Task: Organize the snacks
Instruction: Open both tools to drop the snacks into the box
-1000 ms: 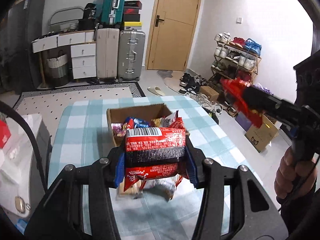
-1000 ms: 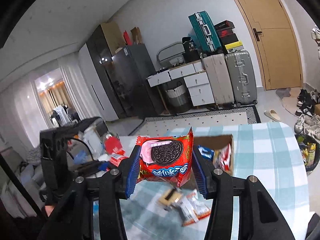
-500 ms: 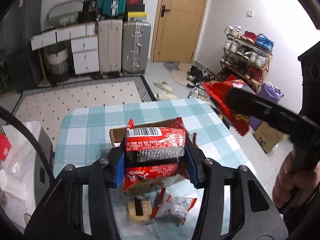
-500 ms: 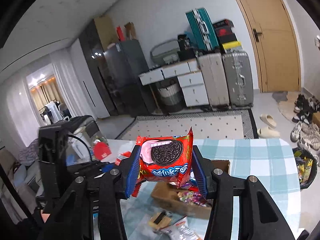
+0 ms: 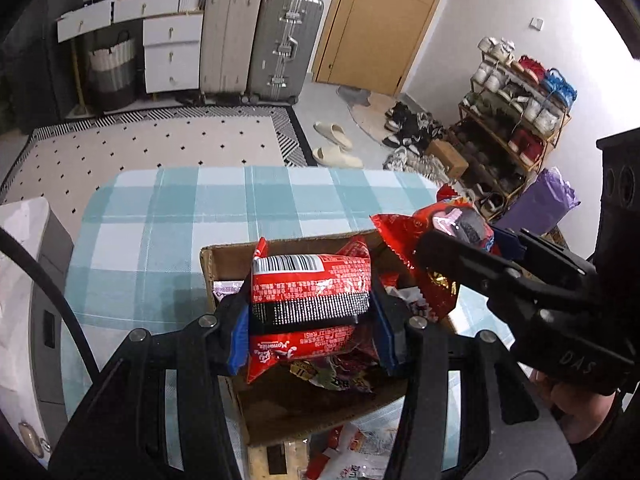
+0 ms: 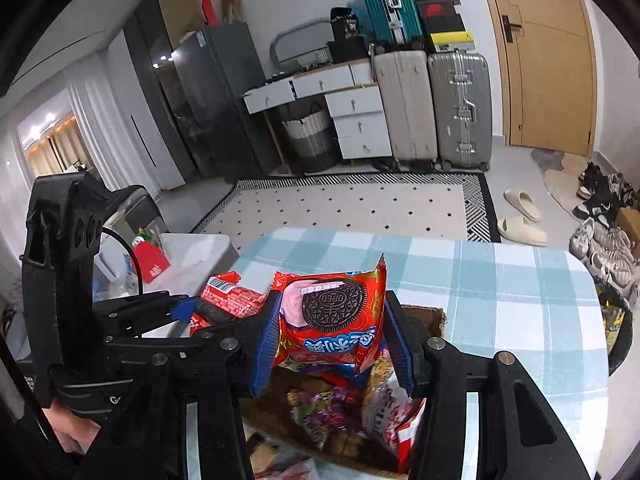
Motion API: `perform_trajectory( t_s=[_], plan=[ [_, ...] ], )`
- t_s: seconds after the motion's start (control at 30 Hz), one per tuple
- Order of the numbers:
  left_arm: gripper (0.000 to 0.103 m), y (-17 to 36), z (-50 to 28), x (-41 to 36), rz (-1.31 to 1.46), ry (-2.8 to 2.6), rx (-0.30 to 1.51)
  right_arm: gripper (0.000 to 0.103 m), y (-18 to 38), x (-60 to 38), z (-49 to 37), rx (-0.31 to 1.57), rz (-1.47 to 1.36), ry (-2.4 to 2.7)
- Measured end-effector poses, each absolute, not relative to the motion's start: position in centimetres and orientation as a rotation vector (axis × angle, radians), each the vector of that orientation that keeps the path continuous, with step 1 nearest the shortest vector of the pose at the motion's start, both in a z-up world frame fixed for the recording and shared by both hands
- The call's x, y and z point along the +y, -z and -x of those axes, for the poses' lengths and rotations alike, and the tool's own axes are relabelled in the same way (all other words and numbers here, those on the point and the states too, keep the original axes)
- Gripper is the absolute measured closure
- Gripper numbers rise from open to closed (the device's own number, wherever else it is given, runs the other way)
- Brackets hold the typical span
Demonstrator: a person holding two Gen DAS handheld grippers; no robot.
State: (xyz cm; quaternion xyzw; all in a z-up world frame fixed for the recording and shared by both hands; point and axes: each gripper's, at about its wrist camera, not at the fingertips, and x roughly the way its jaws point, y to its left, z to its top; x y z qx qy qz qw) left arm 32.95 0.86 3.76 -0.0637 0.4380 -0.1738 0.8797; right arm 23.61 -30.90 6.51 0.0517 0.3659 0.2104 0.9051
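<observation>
Snack packets held above cardboard box on checked desk: left gripper clamped on red barcode packet, right gripper clamped on Oreo packet (more snacks inside box).

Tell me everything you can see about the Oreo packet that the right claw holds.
The Oreo packet is a glossy red plastic pillow pack, sealed, with crimped ends, showing a dark sandwich cookie, pink cream and blue lettering. It stands roughly upright, pinched at both sides by the right claw, above the open cardboard box of snacks, touching nothing else visible.
</observation>
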Motion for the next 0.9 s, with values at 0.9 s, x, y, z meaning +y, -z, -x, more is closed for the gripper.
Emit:
perform_trajectory(
  t_s=[0.9],
  plan=[
    [0.031, 1.7, -35.9, 0.1, 0.173, 0.356, 0.988, 0.034, -2.8, -31.8, -25.3, 0.782, -0.095, -0.415]
  ],
)
